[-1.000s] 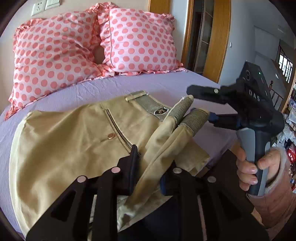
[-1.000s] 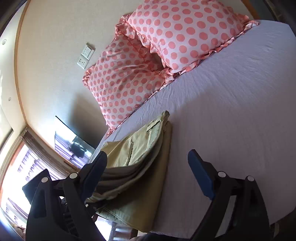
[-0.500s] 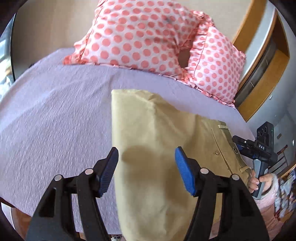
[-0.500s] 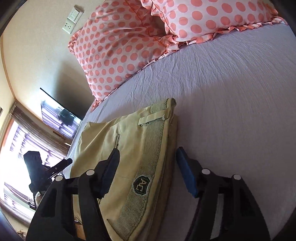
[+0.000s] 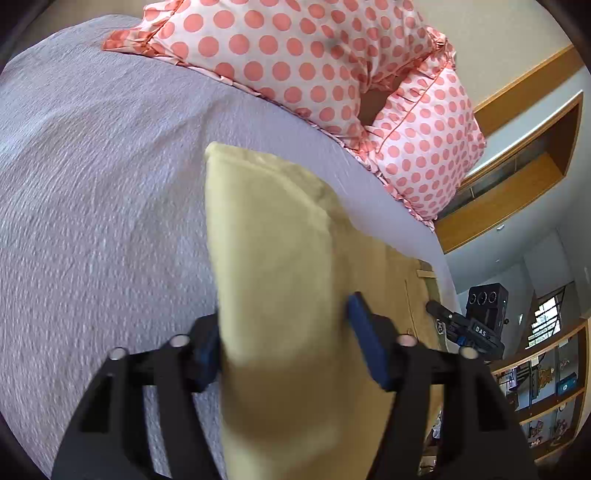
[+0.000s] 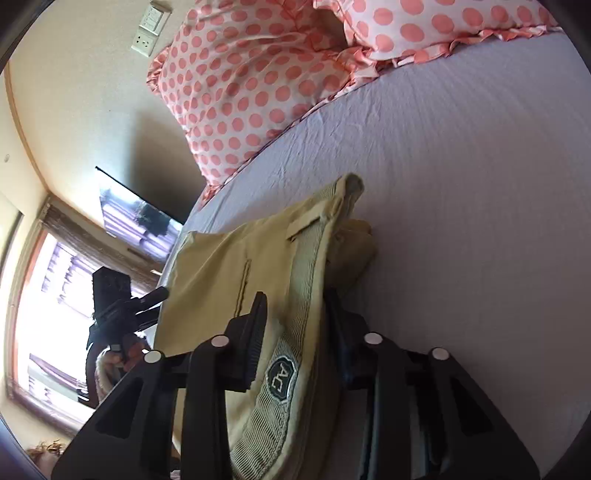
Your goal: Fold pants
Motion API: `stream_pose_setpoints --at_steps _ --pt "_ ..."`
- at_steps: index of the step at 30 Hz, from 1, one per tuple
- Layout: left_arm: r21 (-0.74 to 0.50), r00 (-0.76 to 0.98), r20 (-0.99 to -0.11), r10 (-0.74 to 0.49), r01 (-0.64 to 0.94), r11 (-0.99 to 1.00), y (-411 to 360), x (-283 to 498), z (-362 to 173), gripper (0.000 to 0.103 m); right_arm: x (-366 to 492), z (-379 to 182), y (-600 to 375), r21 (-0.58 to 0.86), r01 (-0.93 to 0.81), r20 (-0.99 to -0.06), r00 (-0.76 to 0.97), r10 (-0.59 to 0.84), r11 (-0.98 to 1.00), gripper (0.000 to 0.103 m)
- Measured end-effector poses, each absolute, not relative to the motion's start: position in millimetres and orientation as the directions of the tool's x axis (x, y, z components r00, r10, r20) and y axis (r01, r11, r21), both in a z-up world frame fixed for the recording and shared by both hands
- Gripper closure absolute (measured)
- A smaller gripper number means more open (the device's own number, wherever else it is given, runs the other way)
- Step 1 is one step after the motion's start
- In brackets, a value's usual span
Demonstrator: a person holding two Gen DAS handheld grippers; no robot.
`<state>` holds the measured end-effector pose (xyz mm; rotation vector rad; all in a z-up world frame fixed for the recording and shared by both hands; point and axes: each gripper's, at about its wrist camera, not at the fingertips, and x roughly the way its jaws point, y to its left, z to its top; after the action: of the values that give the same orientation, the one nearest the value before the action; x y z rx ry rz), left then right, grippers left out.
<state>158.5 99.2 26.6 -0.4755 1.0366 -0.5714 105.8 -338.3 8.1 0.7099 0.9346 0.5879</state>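
Note:
The folded khaki pants (image 5: pixel 280 280) lie on the lilac bed. My left gripper (image 5: pixel 284 339) straddles their folded end, and its blue pads press the cloth on both sides. My right gripper (image 6: pixel 295 317) is shut on the ribbed waistband with the AC patch (image 6: pixel 282 373) and lifts that edge a little. The right gripper also shows far right in the left wrist view (image 5: pixel 461 325), and the left gripper shows at the left of the right wrist view (image 6: pixel 125 306). The pants (image 6: pixel 229 280) span between both grippers.
Two pink polka-dot pillows (image 5: pixel 295 51) lie at the head of the bed (image 5: pixel 92 184). A wooden door frame (image 5: pixel 517 177) and shelves (image 5: pixel 546 398) stand to the right. A window (image 6: pixel 37 302) and a wall socket (image 6: pixel 147 33) are on the left wall.
Both grippers have closed from open onto the pants: the left on the folded end, the right on the waistband. The waistband edge has risen slightly.

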Motion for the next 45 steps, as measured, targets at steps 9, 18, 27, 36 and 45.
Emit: stream_pose_setpoints --at_steps 9,18,27,36,45 --pt "-0.542 0.466 -0.623 -0.629 0.322 0.776 84.5 165.4 73.6 0.096 122.0 47.5 -340.9 0.771 -0.244 -0.403 0.530 0.746 0.589 0.093" --pt "-0.418 0.608 -0.623 -0.492 0.273 0.866 28.0 271.7 108.6 0.098 216.2 76.8 -367.1 0.672 -0.186 -0.449 0.668 0.594 0.717 0.094" --pt "-0.503 0.567 -0.676 -0.471 0.112 0.857 65.1 297.6 66.3 0.075 200.2 61.4 -385.8 0.485 -0.019 -0.590 0.731 0.343 0.874 0.046" --pt "-0.542 0.429 -0.638 -0.640 0.340 0.768 11.5 225.6 70.2 0.042 183.6 41.6 -333.9 0.653 -0.097 -0.583 0.569 0.580 0.751 0.007" --pt "-0.246 0.580 -0.725 -0.371 0.285 0.926 -4.5 154.9 60.0 0.017 95.4 74.5 -286.8 0.364 -0.024 -0.663 0.695 0.277 0.931 0.001"
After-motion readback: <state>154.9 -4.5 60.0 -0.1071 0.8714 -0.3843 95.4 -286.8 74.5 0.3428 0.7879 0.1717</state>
